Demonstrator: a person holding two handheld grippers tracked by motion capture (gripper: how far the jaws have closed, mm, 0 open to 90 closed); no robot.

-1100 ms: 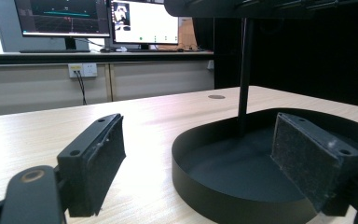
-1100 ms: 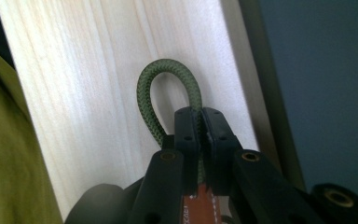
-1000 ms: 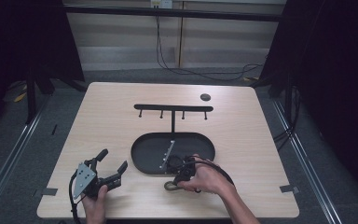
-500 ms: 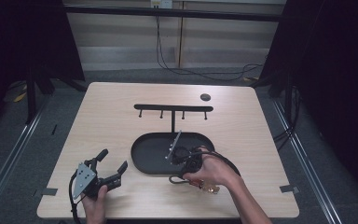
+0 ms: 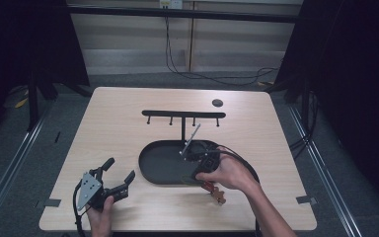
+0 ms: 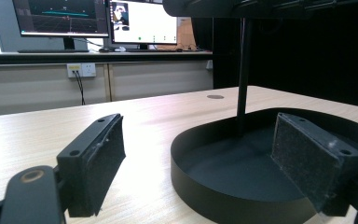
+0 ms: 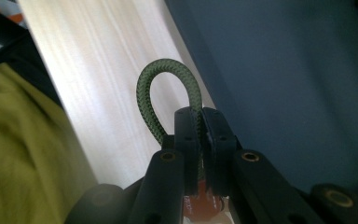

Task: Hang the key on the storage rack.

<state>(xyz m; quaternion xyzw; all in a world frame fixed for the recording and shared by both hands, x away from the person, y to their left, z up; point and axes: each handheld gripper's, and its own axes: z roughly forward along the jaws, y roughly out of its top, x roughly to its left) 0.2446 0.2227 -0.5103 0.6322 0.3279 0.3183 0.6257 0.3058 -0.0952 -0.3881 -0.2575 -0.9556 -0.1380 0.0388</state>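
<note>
Right gripper (image 5: 201, 159) has moved farther over the black tray (image 5: 153, 170), jaws pinched on a green cord loop (image 7: 165, 91). Left gripper (image 5: 116, 175) unchanged, jaws spread, near-left on the wooden table (image 5: 118, 133). Monitors (image 6: 98, 18) beyond.

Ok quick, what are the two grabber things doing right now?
Left gripper: open, holding nothing, by the black tray.
Right gripper: shut on a green cord loop.

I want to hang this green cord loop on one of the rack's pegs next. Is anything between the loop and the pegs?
Nothing visible blocks it. The right gripper is shut on the green cord loop over the black tray; the peg bar beyond has bare pegs. Its upright post stands close by, so approach from one side.
</note>
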